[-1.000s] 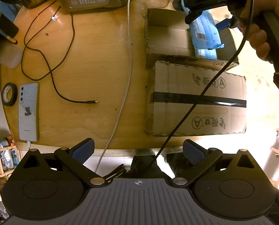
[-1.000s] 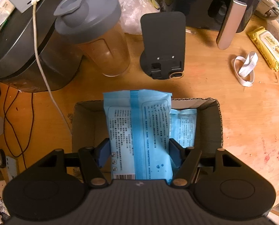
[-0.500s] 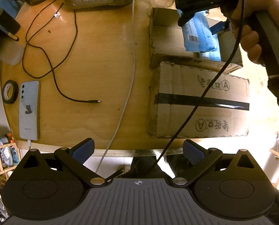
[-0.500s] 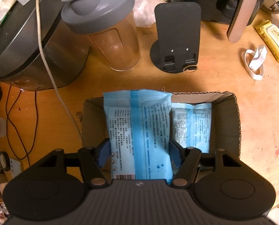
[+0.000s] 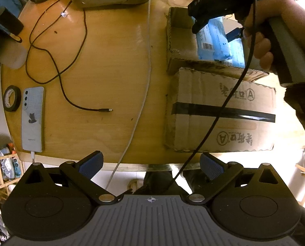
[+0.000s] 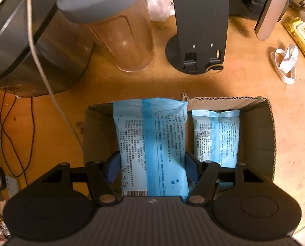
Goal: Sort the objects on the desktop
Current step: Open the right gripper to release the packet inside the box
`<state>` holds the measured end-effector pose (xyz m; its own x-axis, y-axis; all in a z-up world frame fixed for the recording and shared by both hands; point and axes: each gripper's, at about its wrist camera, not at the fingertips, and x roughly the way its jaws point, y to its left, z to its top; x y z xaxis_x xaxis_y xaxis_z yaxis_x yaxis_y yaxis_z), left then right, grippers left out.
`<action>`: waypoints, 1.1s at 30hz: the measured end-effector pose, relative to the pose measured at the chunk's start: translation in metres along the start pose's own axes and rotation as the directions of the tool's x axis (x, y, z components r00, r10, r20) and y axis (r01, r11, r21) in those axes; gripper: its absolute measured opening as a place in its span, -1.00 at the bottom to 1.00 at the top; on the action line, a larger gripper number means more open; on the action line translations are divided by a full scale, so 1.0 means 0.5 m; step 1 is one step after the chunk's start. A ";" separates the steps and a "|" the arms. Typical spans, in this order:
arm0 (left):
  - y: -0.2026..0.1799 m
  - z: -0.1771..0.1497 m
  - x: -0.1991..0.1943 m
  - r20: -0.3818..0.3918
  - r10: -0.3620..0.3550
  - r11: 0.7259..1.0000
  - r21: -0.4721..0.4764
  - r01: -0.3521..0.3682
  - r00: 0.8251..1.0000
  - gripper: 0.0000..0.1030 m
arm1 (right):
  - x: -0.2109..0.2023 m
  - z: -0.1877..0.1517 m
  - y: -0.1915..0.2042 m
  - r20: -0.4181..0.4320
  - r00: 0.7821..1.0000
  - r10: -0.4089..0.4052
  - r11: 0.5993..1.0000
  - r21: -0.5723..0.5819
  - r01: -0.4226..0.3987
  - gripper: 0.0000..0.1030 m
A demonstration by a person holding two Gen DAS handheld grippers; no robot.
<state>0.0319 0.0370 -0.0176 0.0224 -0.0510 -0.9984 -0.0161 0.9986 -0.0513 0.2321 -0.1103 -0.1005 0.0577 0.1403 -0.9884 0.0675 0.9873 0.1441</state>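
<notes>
We're looking down the right tool [image 6: 151, 170] and its blue pads are clamped on either side of a light blue packet [image 6: 152, 143], held over the open cardboard box [image 6: 271, 139]. A second blue packet [image 6: 217, 137] lies inside the box, just beside the held one. The print on both is too small for us to read; we only make out a barcode at the near end of the held packet.

This view also gives us the far side of the desk [image 6: 244, 86]: a shaker bottle [image 6: 119, 34] with a grey lid, a black stand [image 6: 199, 32], a white band [image 6: 285, 61] and a yellow wipes pack [image 6: 302, 39].

Switch to the left camera and we get what that one hides: the hand [image 5: 261, 41] gripping the right tool's handle, marked "DAS". The left tool [image 5: 151, 163] hangs with its jaws wide apart and nothing between them, at the desk's near edge. Below sits a taped carton [image 5: 220, 112] stamped with a circled "A", plus a phone [image 5: 33, 119], a tape roll [image 5: 11, 98] and a black cable [image 5: 70, 78].
</notes>
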 end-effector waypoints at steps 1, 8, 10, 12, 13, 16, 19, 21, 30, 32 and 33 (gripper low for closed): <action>0.001 0.000 0.001 -0.002 0.000 1.000 -0.001 0.000 1.000 1.00 | 0.008 0.001 0.000 -0.004 1.000 -0.002 1.000 0.001 0.002 0.24; 0.011 0.000 0.006 -0.013 0.002 1.000 -0.009 -0.002 1.000 1.00 | 0.061 0.000 0.003 -0.027 0.999 -0.019 1.000 0.003 0.019 0.24; 0.014 0.000 0.008 -0.015 0.002 1.000 -0.011 -0.003 1.000 1.00 | 0.075 0.000 0.005 -0.034 0.999 -0.022 1.000 0.003 0.022 0.24; 0.017 0.001 0.008 -0.016 0.004 1.000 -0.013 -0.004 1.000 1.00 | 0.088 -0.001 0.007 -0.042 0.999 -0.026 1.000 0.005 0.026 0.24; 0.018 0.002 0.008 -0.016 0.004 1.000 -0.013 -0.005 1.000 1.00 | 0.095 -0.001 0.007 -0.046 0.999 -0.026 1.000 0.007 0.026 0.24; 0.020 0.003 0.008 -0.017 0.005 1.000 -0.016 -0.006 1.000 1.00 | 0.113 -0.001 0.008 -0.052 0.998 -0.024 1.000 0.017 0.025 0.31; 0.024 0.003 0.009 -0.019 0.006 1.000 -0.021 -0.006 1.000 1.00 | 0.115 -0.003 0.011 -0.038 0.999 -0.031 0.999 0.018 0.032 0.74; 0.026 0.003 0.010 -0.020 0.006 1.000 -0.024 -0.007 1.000 1.00 | 0.107 -0.004 0.015 -0.021 0.999 -0.027 1.000 0.010 0.027 0.87; 0.024 0.004 0.008 -0.016 0.007 1.000 -0.014 -0.008 1.000 1.00 | 0.071 -0.005 0.018 -0.008 1.000 -0.002 1.000 0.012 0.002 1.00; 0.023 0.003 0.007 -0.015 0.008 1.000 -0.013 -0.008 1.000 1.00 | 0.062 -0.004 0.019 -0.002 1.000 0.001 1.000 0.010 -0.001 1.00; 0.023 0.003 0.007 -0.015 0.008 1.000 -0.012 -0.008 1.000 1.00 | 0.058 -0.004 0.019 0.000 1.000 0.002 1.000 0.009 -0.002 1.00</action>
<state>0.0334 0.0483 -0.0217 0.0075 -0.0430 -0.9990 -0.0286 0.9987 -0.0432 0.2324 -0.0965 -0.1277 0.0583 0.1418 -0.9882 0.0763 0.9863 0.1460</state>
